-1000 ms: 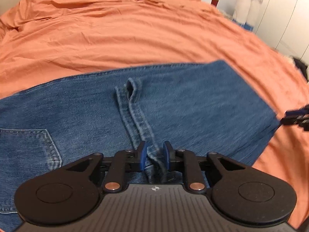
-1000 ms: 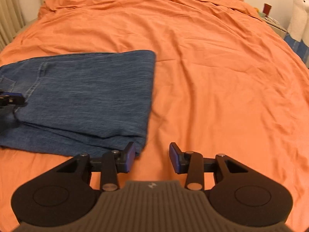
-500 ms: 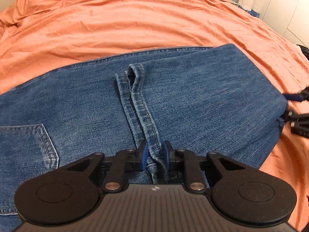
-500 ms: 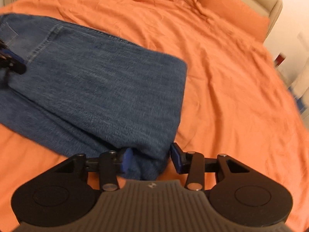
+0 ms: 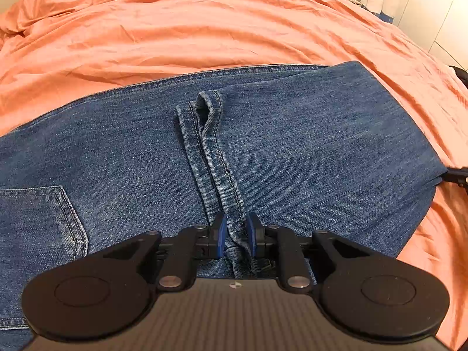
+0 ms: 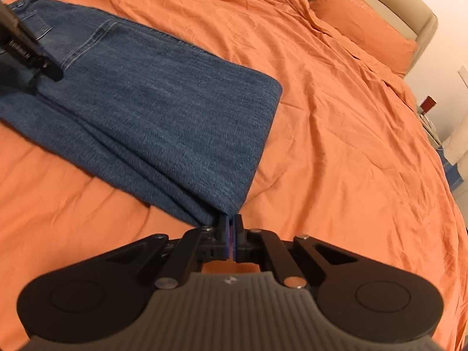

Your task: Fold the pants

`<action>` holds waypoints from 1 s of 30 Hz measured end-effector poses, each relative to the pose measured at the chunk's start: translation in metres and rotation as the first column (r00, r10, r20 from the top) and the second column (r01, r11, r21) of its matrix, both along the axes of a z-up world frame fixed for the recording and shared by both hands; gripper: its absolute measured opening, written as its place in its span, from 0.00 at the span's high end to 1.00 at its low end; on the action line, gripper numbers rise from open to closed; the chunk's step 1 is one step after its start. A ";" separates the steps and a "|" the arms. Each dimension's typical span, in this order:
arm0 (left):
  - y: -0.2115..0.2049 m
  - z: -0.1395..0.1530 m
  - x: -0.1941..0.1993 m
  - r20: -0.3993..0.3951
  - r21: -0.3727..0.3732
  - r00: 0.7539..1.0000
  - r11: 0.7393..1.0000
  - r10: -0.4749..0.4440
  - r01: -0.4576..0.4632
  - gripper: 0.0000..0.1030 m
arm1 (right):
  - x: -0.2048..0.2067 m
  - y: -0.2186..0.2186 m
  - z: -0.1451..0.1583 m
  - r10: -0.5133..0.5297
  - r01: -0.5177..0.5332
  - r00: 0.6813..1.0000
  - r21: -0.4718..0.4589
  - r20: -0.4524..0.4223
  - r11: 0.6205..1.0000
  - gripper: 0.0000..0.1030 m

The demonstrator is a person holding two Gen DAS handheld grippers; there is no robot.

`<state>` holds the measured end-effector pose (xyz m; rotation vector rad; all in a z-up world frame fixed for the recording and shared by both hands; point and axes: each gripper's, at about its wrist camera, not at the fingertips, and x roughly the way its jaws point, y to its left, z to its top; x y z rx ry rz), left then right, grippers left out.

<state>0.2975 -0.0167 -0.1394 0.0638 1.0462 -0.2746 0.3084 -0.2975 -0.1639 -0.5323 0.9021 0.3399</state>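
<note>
Blue jeans [image 5: 307, 152] lie folded on the orange bedsheet [image 5: 175, 35]. The leg hems [image 5: 210, 134] rest across the seat, near a back pocket [image 5: 44, 219]. My left gripper [image 5: 235, 235] is shut on the hems at the near edge. In the right wrist view the jeans [image 6: 163, 111] stretch away to the left, and my right gripper [image 6: 230, 235] is shut on the near corner of the folded end. The left gripper [image 6: 32, 58] shows at the far left of that view; the right gripper [image 5: 459, 174] shows at the right edge of the left wrist view.
An orange pillow [image 6: 365, 26] and a beige headboard [image 6: 421, 14] are at the far end of the bed. A bedside table with a small red item [image 6: 428, 102] and white cupboards [image 5: 438, 14] stand beside the bed.
My right gripper has closed on the folded corner of the jeans; it was open half a second ago. My left gripper keeps its hold on the hems.
</note>
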 end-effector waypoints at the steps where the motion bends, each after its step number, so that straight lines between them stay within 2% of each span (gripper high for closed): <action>1: 0.001 0.000 0.000 -0.001 -0.003 1.000 1.000 0.001 -0.001 0.78 | -0.002 -0.001 -0.001 0.004 -0.004 1.000 -0.016 -0.013 1.000 1.00; 4: 0.002 0.000 0.000 -0.002 -0.008 1.000 1.000 -0.001 0.001 0.79 | -0.012 -0.015 -0.006 -0.007 0.005 0.999 -0.039 -0.053 0.999 1.00; 8: 0.003 0.003 -0.001 -0.005 -0.007 1.000 1.000 -0.009 0.009 0.79 | -0.013 -0.035 0.003 -0.069 0.075 0.993 0.064 -0.100 0.995 1.00; 10: 0.009 0.009 -0.004 -0.002 0.041 1.000 0.999 0.006 -0.006 0.80 | -0.012 -0.032 0.010 -0.067 0.074 0.994 0.081 -0.087 0.994 1.00; 12: 0.021 0.016 -0.009 0.013 0.085 1.000 0.996 0.021 -0.022 0.82 | -0.011 -0.023 0.020 -0.053 0.059 0.997 0.095 -0.065 0.994 1.00; 15: 0.050 0.031 -0.020 0.035 0.056 0.999 0.998 0.040 -0.042 0.82 | -0.008 -0.004 0.038 -0.002 0.007 0.999 0.153 -0.035 0.988 1.00; 19: 0.098 0.053 -0.031 0.038 0.020 0.991 0.992 0.127 -0.127 0.82 | 0.006 0.033 0.054 0.068 -0.063 0.998 0.208 -0.017 0.976 1.00; 21: 0.126 0.063 -0.036 0.035 -0.004 0.984 0.984 0.176 -0.176 0.76 | 0.014 0.057 0.056 0.106 -0.101 0.994 0.220 -0.011 0.970 1.00; 26: 0.206 0.086 -0.053 0.038 -0.087 0.943 0.941 0.330 -0.326 0.57 | 0.035 0.114 0.055 0.217 -0.204 0.976 0.238 -0.031 0.950 0.95; 28: 0.242 0.092 -0.063 0.030 -0.148 0.914 0.906 0.405 -0.397 0.50 | 0.040 0.139 0.052 0.258 -0.245 0.965 0.213 -0.037 0.946 0.95; 30: 0.273 0.091 -0.071 0.002 -0.208 0.876 0.857 0.483 -0.472 0.45 | 0.048 0.161 0.048 0.292 -0.279 0.955 0.197 -0.043 0.940 0.95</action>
